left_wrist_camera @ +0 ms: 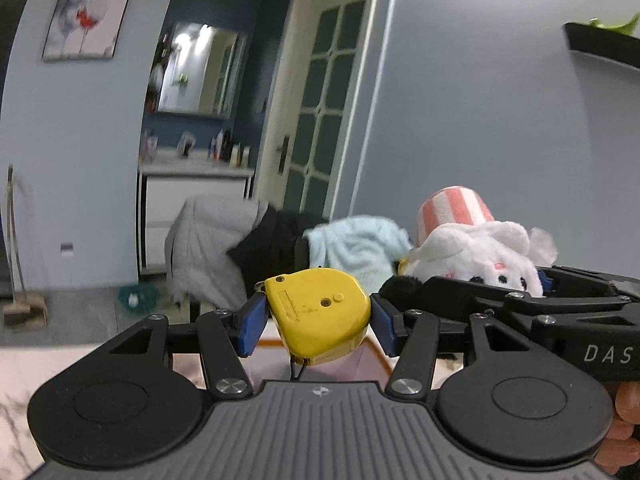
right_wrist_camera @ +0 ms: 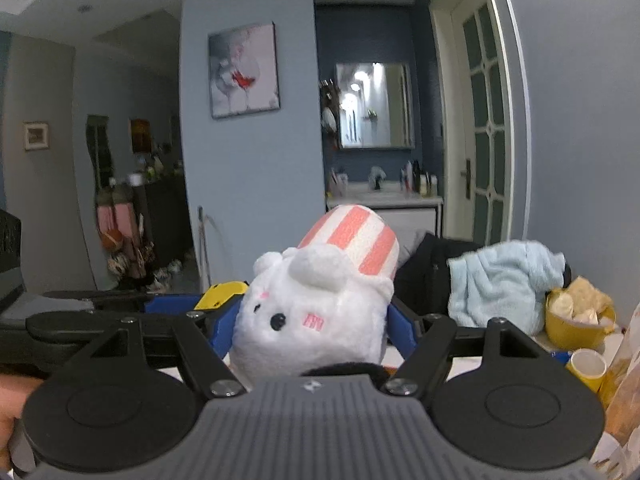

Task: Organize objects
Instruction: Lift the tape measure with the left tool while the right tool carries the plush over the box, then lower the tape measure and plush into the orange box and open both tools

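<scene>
My left gripper [left_wrist_camera: 318,320] is shut on a yellow tape measure [left_wrist_camera: 320,312], held up in the air between its blue pads. My right gripper [right_wrist_camera: 316,320] is shut on a white plush toy [right_wrist_camera: 312,312] with a pink and white striped hat [right_wrist_camera: 356,240]. The two grippers are side by side. The plush toy shows in the left wrist view [left_wrist_camera: 480,256] to the right, with the right gripper's black frame under it. A corner of the tape measure shows in the right wrist view [right_wrist_camera: 218,294] at the left.
A light blue towel [right_wrist_camera: 504,280] and dark clothes [left_wrist_camera: 276,244] lie over chair backs ahead. A yellow bowl [right_wrist_camera: 576,320] with scraps and a yellow cup [right_wrist_camera: 586,366] stand on the table at the right. A door and a washbasin alcove are behind.
</scene>
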{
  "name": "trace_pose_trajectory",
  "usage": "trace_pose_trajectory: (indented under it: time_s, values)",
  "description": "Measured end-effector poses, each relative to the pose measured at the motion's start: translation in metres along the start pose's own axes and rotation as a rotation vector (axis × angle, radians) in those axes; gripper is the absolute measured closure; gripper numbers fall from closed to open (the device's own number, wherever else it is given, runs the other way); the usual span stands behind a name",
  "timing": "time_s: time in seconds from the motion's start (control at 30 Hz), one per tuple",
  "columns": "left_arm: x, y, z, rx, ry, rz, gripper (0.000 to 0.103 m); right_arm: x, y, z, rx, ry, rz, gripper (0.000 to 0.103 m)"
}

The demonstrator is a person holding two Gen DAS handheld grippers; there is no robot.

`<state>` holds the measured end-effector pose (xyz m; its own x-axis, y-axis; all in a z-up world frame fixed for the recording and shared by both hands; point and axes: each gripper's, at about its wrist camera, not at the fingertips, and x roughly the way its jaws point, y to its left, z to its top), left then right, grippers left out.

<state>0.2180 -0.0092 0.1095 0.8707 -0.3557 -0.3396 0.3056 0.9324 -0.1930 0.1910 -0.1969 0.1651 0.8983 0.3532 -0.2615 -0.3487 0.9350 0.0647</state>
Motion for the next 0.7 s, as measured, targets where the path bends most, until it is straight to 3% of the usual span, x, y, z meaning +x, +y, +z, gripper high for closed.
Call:
trace_pose_trajectory:
  time_s: [0.2,0.4,0.7]
  values:
    - [0.042,0.022,-0.029,-0.036,0.12,0.03,0.039,0.059,-0.026,-0.034,0.068,0.145,-0.002,0.028]
    - [0.058,0.032,-0.061,-0.021,0.225,0.05,0.039,0.101,-0.047,-0.073,0.157,0.264,-0.001,0.028]
    - [0.082,0.028,-0.085,0.019,0.315,0.092,0.039,0.127,-0.061,-0.115,0.214,0.37,-0.032,0.028]
